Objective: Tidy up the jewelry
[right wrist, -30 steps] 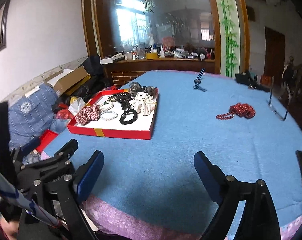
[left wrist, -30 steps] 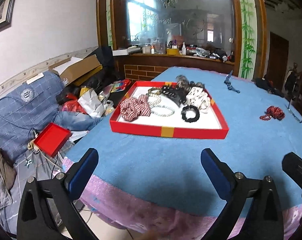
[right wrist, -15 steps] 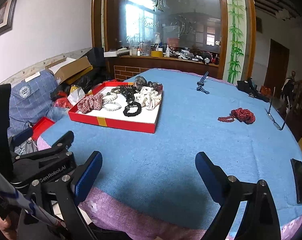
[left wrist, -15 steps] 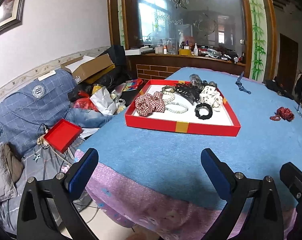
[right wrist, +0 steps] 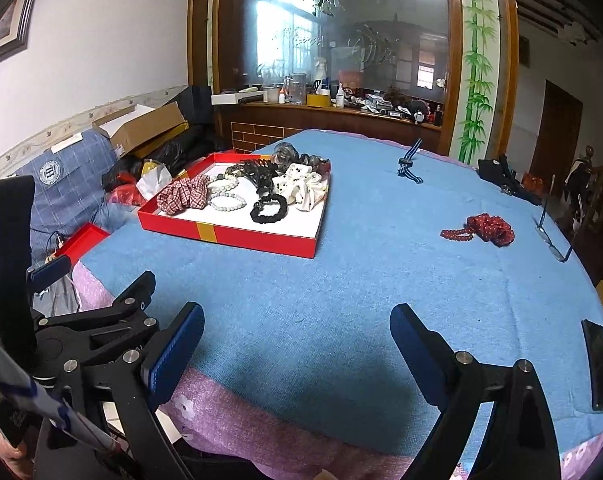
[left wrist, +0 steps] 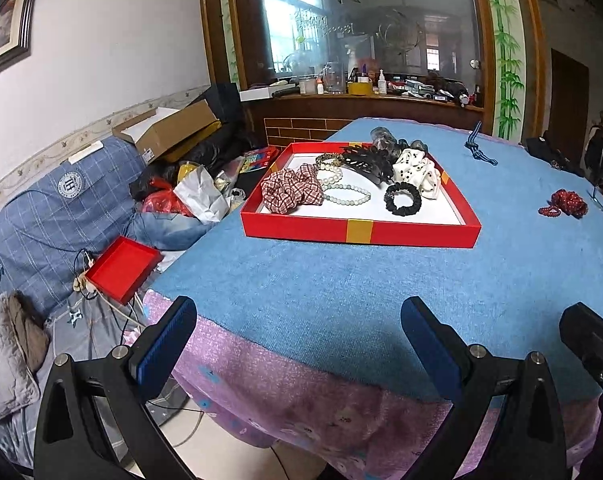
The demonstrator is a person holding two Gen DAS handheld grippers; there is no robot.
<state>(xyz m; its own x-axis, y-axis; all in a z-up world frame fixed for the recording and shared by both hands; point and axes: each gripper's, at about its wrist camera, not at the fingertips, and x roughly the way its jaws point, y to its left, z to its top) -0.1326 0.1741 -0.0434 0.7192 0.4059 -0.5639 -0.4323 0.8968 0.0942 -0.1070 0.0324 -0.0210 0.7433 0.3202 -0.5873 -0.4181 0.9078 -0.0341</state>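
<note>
Both hand-held grippers — your left (left wrist: 297, 344) and right (right wrist: 297, 340) — hang spread wide, holding nothing, at the table's (right wrist: 341, 280) near edge.
Most jewelry lies in the red tray (left wrist: 357, 230) ahead (scrunchies, bead bracelets, a claw clip); red beads (right wrist: 481, 230) rest apart, farther right.

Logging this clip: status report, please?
Both tongs, left and right, open, empty, short of the table edge. Red tray loaded; red beads loose on blue cloth. Nothing in the way.
</note>
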